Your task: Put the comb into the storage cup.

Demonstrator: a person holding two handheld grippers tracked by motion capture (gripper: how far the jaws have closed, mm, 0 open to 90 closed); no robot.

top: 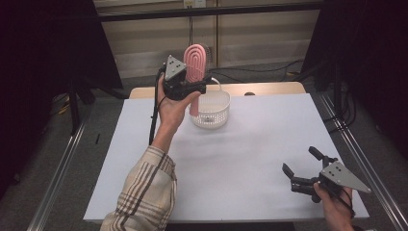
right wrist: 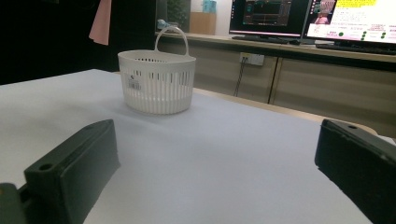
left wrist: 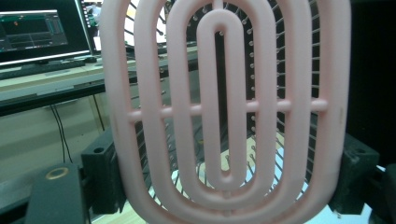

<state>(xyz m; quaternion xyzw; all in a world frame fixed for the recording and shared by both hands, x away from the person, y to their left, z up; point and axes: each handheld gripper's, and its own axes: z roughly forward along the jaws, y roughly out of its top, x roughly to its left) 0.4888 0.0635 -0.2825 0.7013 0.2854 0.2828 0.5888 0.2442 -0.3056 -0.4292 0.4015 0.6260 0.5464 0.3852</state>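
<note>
The person's left forearm, in a plaid sleeve [top: 144, 192], rises steeply from the near edge of the white-topped counter [top: 240, 159], the wrist bent so that the left hand [top: 172, 108] cups the left hand-held gripper [top: 192, 86] from below and lifts it well above the counter. Its jaws are clamped on a pink plastic hairbrush with an oval, slotted head [top: 196, 65], one black jaw pressed against each side edge of the brush, as the left gripper view shows with the brush [left wrist: 224, 112] close before the camera. The brush stands upright: its long axis runs vertically, the rounded head pointing up above the jaws and the handle hanging down below them. Just below and a little to the right of this gripper, a small white plastic basket with slotted walls and a thin handle [top: 211, 109] sits on the counter, the brush handle's lower end reaching down in front of its rim. The right hand [top: 337, 204] rests low at the near right corner of the counter, holding the right hand-held gripper [top: 300, 166] roughly level, its jaws standing apart with nothing between them, aimed across the counter toward the basket [right wrist: 156, 81], well apart from it.
</note>
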